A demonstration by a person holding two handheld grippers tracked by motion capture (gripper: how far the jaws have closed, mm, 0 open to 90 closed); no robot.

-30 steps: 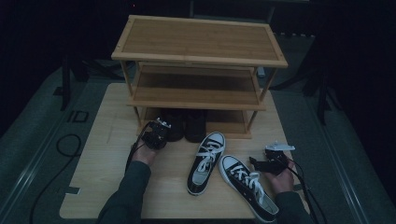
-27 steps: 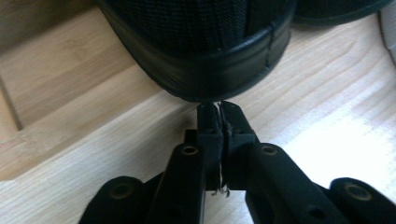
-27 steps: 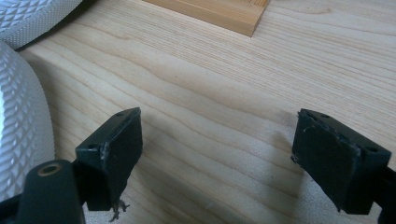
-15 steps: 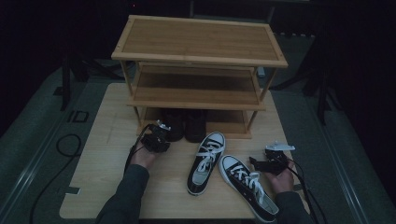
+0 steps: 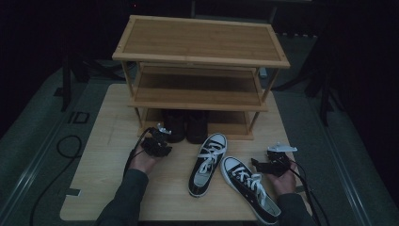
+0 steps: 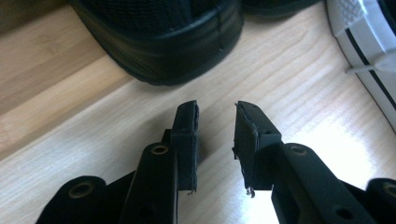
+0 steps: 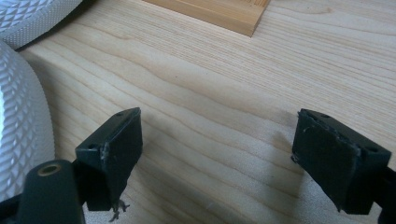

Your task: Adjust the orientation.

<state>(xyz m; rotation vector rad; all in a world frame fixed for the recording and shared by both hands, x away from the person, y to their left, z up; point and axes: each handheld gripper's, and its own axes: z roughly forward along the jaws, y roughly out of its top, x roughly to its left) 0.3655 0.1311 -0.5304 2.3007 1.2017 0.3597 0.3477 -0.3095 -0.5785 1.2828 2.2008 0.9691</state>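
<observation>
A pair of black shoes [image 5: 187,126] stands on the bottom shelf of a bamboo shoe rack [image 5: 200,44]. My left gripper [image 5: 163,132] sits just in front of the left black shoe [image 6: 163,42]. Its jaws [image 6: 215,116] have just been opening; they stand a little apart over bare wood with nothing between them. Two black-and-white sneakers lie on the table, one [image 5: 207,165] angled toward the rack and one [image 5: 247,188] nearer the front edge. My right gripper [image 5: 258,163] rests beside the second sneaker's white toe [image 7: 18,130], wide open [image 7: 219,126] and holding nothing.
The rack's upper two shelves are bare. The rack's base [image 7: 219,11] lies just ahead of the right gripper. A black cable [image 5: 66,146] loops on the floor left of the wooden table [image 5: 99,179]. Dark stands flank the rack.
My left gripper has drawn back a little from the black shoe toward the person. The right gripper and both sneakers have kept still.
</observation>
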